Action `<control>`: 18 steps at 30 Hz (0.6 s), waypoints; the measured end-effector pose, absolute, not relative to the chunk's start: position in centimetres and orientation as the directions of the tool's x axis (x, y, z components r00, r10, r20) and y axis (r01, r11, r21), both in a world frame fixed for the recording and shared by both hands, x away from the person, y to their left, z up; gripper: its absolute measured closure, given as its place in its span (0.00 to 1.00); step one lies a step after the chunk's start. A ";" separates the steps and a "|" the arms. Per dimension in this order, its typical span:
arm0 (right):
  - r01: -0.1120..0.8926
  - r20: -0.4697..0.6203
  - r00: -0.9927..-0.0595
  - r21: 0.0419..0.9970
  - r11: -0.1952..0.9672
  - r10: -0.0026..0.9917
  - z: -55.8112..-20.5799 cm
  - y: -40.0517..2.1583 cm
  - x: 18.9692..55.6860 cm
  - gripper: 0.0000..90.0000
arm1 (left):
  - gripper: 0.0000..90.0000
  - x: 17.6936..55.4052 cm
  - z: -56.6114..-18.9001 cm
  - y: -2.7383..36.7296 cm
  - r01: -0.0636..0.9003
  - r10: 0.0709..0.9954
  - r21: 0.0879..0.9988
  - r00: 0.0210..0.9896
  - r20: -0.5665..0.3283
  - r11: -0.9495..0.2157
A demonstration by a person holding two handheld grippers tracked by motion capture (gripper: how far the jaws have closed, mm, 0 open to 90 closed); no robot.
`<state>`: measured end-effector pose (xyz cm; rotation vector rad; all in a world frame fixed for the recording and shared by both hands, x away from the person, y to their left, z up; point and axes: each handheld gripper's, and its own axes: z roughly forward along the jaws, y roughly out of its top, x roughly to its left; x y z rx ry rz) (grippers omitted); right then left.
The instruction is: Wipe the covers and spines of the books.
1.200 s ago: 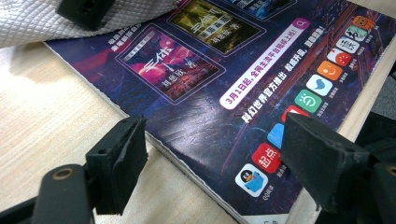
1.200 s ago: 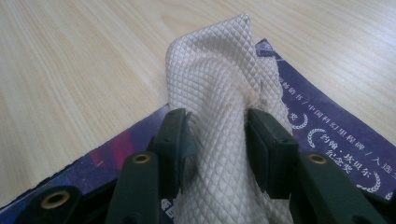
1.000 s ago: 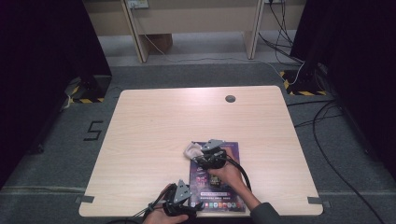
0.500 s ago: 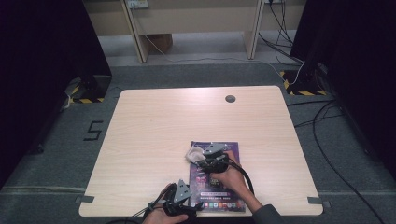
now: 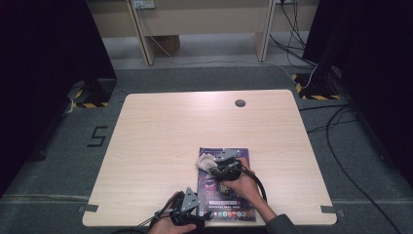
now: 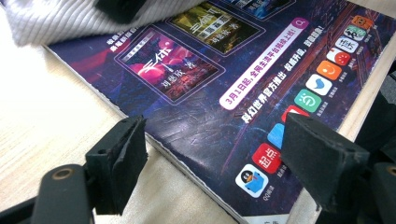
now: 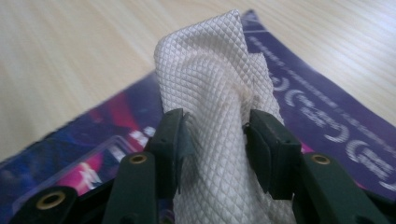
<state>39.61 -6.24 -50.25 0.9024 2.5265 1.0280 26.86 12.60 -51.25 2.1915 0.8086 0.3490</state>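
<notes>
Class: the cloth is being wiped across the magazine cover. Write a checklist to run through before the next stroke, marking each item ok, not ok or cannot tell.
1. Cloth clamped in right gripper: ok, pads press both sides.
2. Cloth on the magazine: ok, it lies at the far left corner.
3. Left gripper steadying the magazine: cannot tell; jaws straddle its near corner, contact unclear.
4. Magazine fully on the table: ok, though its near edge sits at the table's edge.
5. Cover ahead unobstructed: ok.
6. Cover clean: cannot tell.
</notes>
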 end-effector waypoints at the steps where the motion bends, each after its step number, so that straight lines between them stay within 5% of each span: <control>1: 0.456 -0.010 -0.763 0.701 0.548 0.646 -50.3 -6.6 39.7 0.63 | 0.24 26.9 -51.2 12.6 0.440 0.647 0.739 0.762 -0.006 -0.511; 18: 0.411 -0.010 -0.807 0.708 0.575 0.590 -50.4 -5.7 37.2 0.66 | 0.24 26.9 -51.3 12.6 0.441 0.647 0.740 0.762 -0.010 -0.508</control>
